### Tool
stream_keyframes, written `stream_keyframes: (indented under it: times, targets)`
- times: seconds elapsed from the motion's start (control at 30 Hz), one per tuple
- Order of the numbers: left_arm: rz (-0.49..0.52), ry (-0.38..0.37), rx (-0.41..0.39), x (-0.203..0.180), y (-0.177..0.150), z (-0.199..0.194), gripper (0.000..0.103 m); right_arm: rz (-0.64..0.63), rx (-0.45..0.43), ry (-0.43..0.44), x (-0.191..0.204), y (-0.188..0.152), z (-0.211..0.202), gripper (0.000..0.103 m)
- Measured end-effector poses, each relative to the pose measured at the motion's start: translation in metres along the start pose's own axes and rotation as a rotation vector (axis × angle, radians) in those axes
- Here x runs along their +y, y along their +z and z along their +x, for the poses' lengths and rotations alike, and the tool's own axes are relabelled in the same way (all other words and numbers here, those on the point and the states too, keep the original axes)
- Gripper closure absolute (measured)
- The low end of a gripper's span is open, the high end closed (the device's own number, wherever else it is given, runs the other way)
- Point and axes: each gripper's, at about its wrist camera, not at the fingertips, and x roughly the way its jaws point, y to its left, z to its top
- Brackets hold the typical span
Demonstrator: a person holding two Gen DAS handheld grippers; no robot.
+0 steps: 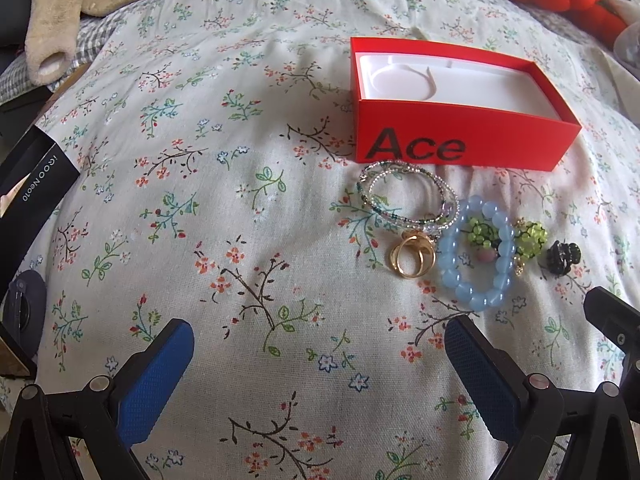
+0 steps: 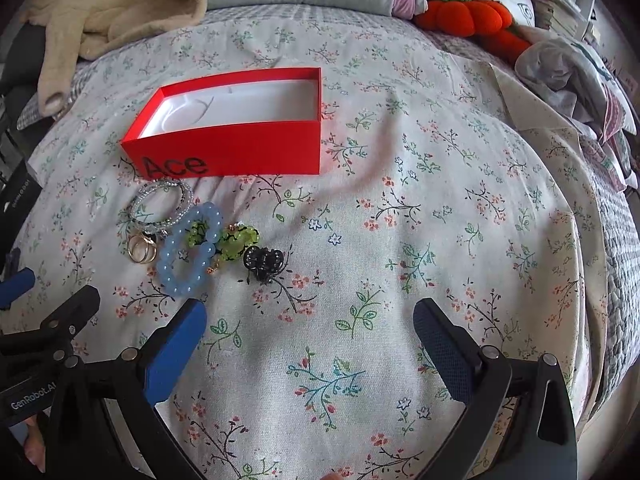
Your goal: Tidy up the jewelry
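An open red box [image 1: 460, 136] [image 2: 240, 152] marked "Ace", white inside, lies on the floral bedspread. In front of it sits a cluster of jewelry: a silver beaded bracelet [image 1: 404, 196] [image 2: 160, 204], gold rings [image 1: 412, 256] [image 2: 141, 249], a blue bead bracelet [image 1: 476, 256] [image 2: 188, 252], green bead pieces [image 1: 528, 236] [image 2: 236, 240] and a small black claw clip [image 1: 564, 254] [image 2: 264, 262]. My left gripper [image 1: 320, 344] hovers open, near side and left of the cluster. My right gripper [image 2: 310, 320] is open too, nearer than the clip and to its right. Both hold nothing.
A black phone box [image 1: 36, 172] lies at the bed's left edge. A beige garment [image 2: 100, 12] is heaped at the back left, an orange pumpkin plush [image 2: 472, 16] and pillows at the back right. Crumpled cloth and papers [image 2: 568, 64] sit on the right.
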Motion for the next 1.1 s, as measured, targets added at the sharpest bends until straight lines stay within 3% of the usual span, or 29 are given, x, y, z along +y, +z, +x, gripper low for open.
stream_keyframes:
  times: [1.1]
  targets:
    - [-0.004,0.0,-0.011,0.0012,0.0036,-0.0047,0.0,0.002,-0.004,-0.002,-0.0008,0.0011,-0.001,0.0]
